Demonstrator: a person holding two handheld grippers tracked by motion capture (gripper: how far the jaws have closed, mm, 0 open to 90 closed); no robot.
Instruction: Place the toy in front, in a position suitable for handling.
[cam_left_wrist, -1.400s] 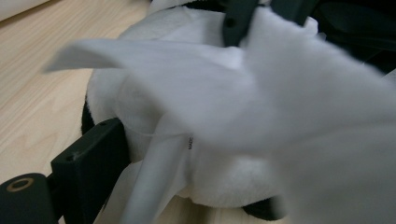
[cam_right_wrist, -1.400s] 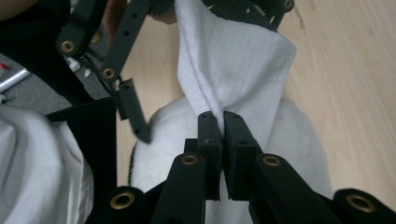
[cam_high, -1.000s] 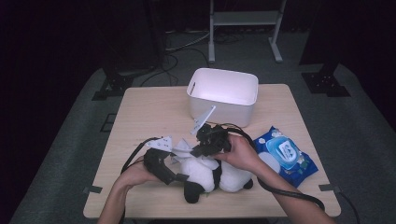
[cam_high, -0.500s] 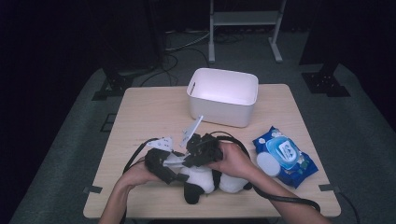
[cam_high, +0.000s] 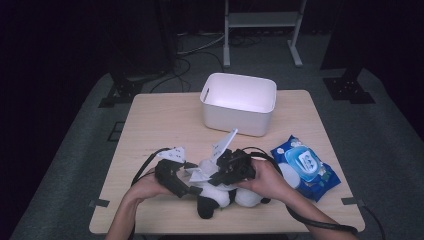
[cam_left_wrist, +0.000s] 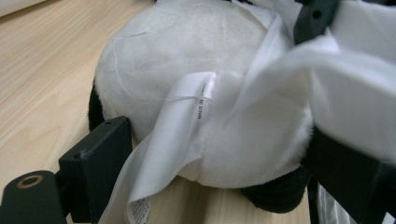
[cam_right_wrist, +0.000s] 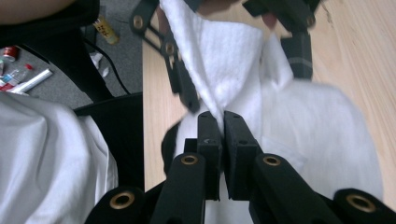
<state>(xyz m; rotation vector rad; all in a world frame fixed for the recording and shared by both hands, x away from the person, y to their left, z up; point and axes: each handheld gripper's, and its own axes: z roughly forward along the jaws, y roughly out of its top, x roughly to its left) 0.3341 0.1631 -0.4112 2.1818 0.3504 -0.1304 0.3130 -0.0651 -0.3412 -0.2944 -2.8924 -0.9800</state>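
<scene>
The plush panda (cam_high: 220, 192) lies on the table (cam_high: 150, 125) at its near edge, well short of the white bin (cam_high: 239, 105). At the panda's left side sits the left claw (cam_high: 175, 175), its jaws spread wide around the toy's white body, one jaw on each flank; whether the pads press in I cannot tell. In the left claw view a sewn label (cam_left_wrist: 187, 116) hangs from the panda between those jaws. Above the panda's middle, the right claw (cam_high: 225, 170) has its jaws pinched tight on a white wipe (cam_right_wrist: 224, 70), which drapes against the panda's white fur. Right of the panda lies a blue wipes pack (cam_high: 305, 165), just beside the right hand
</scene>
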